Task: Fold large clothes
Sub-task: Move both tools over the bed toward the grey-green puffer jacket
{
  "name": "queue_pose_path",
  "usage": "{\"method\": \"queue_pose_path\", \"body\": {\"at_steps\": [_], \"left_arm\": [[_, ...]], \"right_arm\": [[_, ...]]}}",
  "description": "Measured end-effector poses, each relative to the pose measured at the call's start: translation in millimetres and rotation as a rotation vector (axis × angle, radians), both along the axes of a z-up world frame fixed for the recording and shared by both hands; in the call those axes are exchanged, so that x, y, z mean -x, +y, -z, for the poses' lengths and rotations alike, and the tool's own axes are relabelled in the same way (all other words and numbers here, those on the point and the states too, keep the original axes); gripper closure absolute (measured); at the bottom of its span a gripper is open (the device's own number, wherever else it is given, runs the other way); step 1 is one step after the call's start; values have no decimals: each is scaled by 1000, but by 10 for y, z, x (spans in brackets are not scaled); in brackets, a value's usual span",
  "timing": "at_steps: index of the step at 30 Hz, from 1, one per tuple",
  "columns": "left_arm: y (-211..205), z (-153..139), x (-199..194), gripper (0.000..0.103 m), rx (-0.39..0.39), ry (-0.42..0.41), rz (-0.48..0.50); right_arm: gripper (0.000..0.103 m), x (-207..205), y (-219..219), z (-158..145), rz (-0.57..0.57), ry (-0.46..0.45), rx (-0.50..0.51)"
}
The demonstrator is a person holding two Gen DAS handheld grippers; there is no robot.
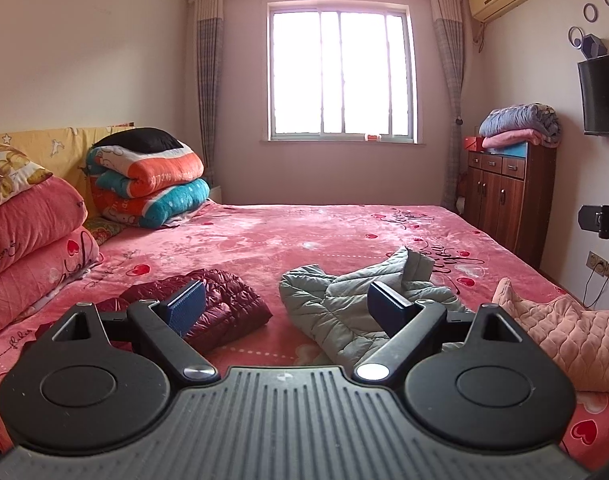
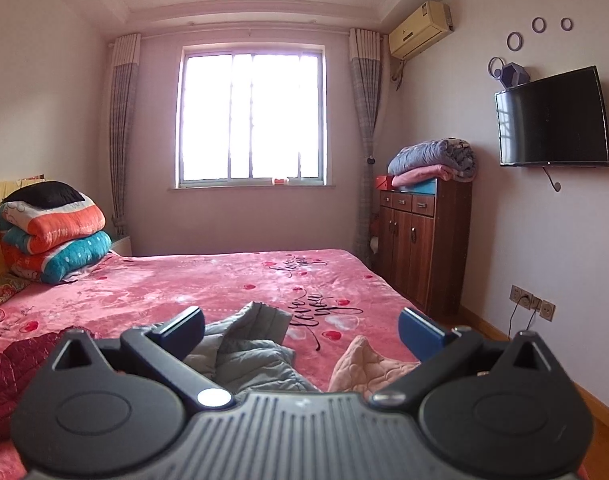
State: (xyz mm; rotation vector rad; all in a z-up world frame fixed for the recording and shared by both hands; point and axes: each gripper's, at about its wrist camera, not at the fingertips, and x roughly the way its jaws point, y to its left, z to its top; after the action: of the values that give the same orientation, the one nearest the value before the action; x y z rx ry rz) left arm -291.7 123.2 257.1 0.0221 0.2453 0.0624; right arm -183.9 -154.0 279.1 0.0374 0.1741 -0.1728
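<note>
Your left gripper (image 1: 286, 306): jaws wide, holding nothing, above bed (image 1: 304, 232). Your right gripper (image 2: 302, 330): jaws wide too, empty. Grey-green quilted jacket (image 1: 344, 304) lies crumpled on bed just ahead, between both grippers' lines. Maroon puffer jacket (image 1: 224, 308) left of it, apart. Pink quilted garment (image 1: 568, 340) right of it, near bed edge. Folded quilts (image 1: 148, 180) stacked at far left by headboard.

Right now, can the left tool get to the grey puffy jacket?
Probably yes. The left tool is open and empty, and the grey quilted jacket lies crumpled on the bed just ahead, nothing on top of it. The maroon jacket sits apart to its left.
</note>
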Motion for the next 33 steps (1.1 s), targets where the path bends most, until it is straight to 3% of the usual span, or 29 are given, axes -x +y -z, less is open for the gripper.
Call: {"method": "queue_pose_path", "body": {"at_steps": [6,18,33], "left_arm": [[-438,-214,-418,0,-6,7,-4],[-538,-281,-337,0,9,11,-26],[-666,-94,-410,0,22,29,-36]], "right_arm": [[1,45,80,-22,-4,-11,32],[1,31,284,-40,-32,-6,66],[1,-148,330,144,-82,25,44]]}}
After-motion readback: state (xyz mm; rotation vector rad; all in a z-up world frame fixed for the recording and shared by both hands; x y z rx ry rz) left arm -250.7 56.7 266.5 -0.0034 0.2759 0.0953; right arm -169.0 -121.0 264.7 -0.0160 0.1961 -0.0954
